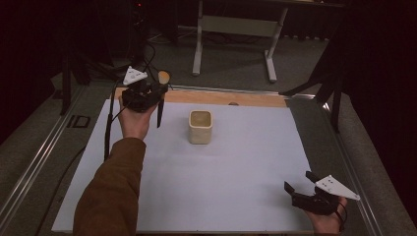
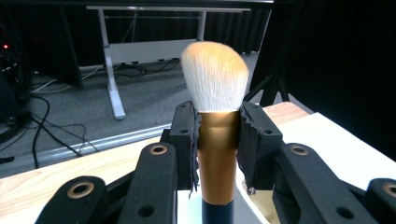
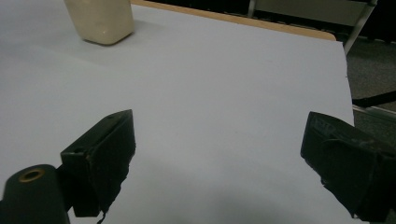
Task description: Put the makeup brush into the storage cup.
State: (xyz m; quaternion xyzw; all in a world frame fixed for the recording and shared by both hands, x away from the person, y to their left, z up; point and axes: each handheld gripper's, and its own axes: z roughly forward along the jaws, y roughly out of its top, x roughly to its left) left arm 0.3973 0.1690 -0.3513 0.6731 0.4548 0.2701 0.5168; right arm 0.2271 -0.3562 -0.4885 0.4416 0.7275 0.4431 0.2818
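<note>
Work in hand: a makeup brush is held up at the far left of the table, and the likely aim is to stand it in the cup.
Left gripper: jaws clamped on the brush's gold ferrule, pads pressing on both sides.
Brush: bristles up and away from the hand, dark handle hanging down below the jaws; long axis nearly upright, slightly tilted.
Cup: cream, square-mouthed, upright on the white sheet, open top showing.
Key relation: the cup lies to the right of the left gripper and a little nearer the person; the handle tip hangs beside the cup, not over it.
Nearer hand: the left, by far.
Right gripper: jaws wide apart with nothing between them, low over the sheet at the near right corner, well apart from the cup.
Next move, as I judge it: carry the brush right until the handle is over the cup's mouth, then lower it.
</note>
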